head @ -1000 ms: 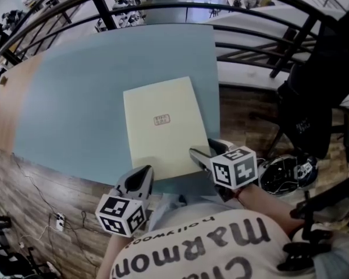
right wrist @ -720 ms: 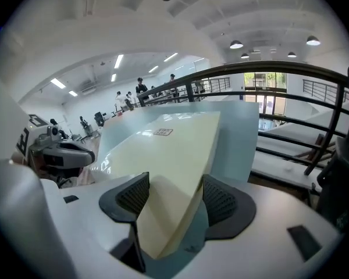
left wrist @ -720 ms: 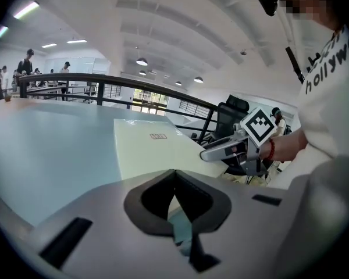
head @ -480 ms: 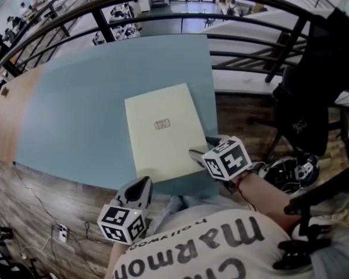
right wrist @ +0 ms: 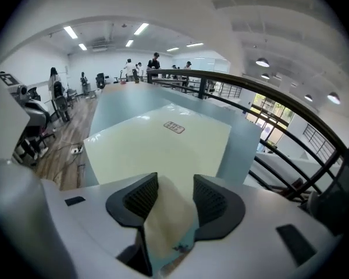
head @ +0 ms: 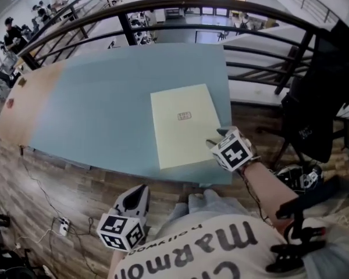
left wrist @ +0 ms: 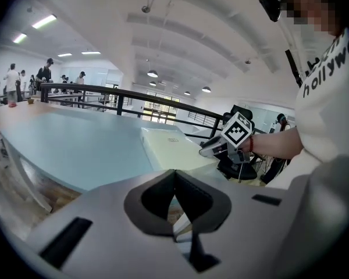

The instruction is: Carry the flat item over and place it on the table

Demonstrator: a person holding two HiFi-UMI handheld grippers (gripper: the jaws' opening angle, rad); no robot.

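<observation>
A: Two grippers, head view: flat item (head: 183, 124) lies on table (head: 104, 109); right gripper (head: 212, 143) at its near corner, left gripper (head: 139, 190) off the table.
B: Left gripper view: jaws pressed together, empty.
A: Right gripper view: jaws apart, just been closing, item's corner between, unclamped. Placed, I judge; withdrawal remains.

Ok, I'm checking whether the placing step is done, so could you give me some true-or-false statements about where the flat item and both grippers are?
The flat item lies on the blue table. True.
The left gripper holds the item. False: its jaws are shut on nothing, short of the table's near edge.
The right gripper is far from the item. False: it is at the item's near right corner, which shows between its parted jaws; they have just been closing.
A small mark sits near the item's middle. True.
</observation>
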